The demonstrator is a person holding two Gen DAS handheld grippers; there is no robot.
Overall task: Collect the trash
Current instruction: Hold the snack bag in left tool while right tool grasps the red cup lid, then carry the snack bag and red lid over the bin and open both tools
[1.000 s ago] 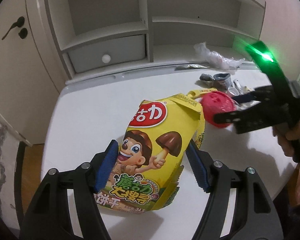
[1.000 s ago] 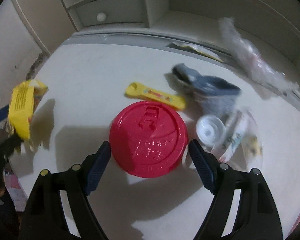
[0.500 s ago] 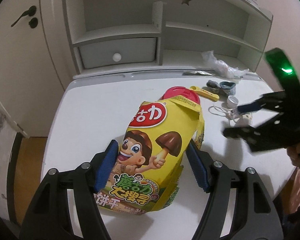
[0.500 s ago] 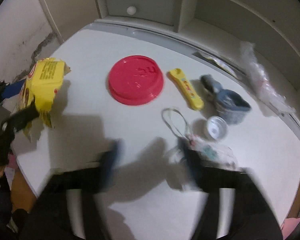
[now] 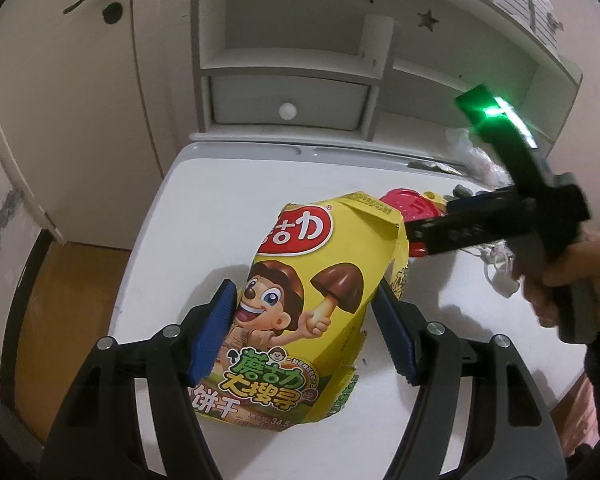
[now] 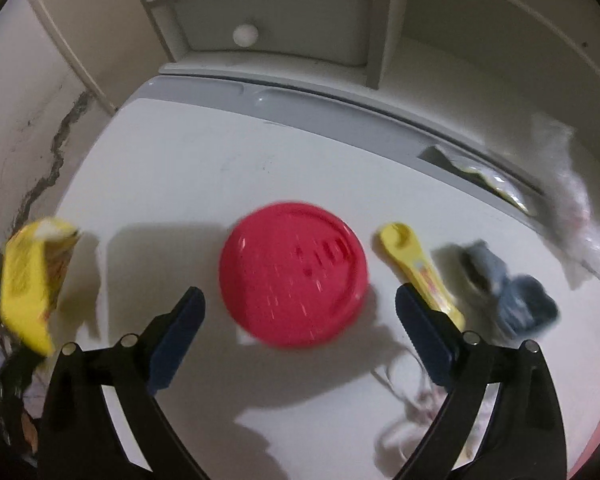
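Yellow snack box (image 5: pixel 312 300) (left tool-held (image 5: pixel 306 334))

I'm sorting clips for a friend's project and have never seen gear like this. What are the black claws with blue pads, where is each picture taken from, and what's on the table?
No robot here: a person holds a hand-operated gripper in each hand, each with a camera looking along its jaws.

In the left camera's picture, the left gripper is shut on a yellow snack box, its open end pointing away. The right gripper and the hand holding it show at the right edge.

In the right camera's picture, the right gripper looks down at the white table. Its jaws are opening, framing a red lid without touching it. Beside it lie a yellow spoon, something crumpled and blue-grey, a clear plastic bag and white string. This picture is blurred.
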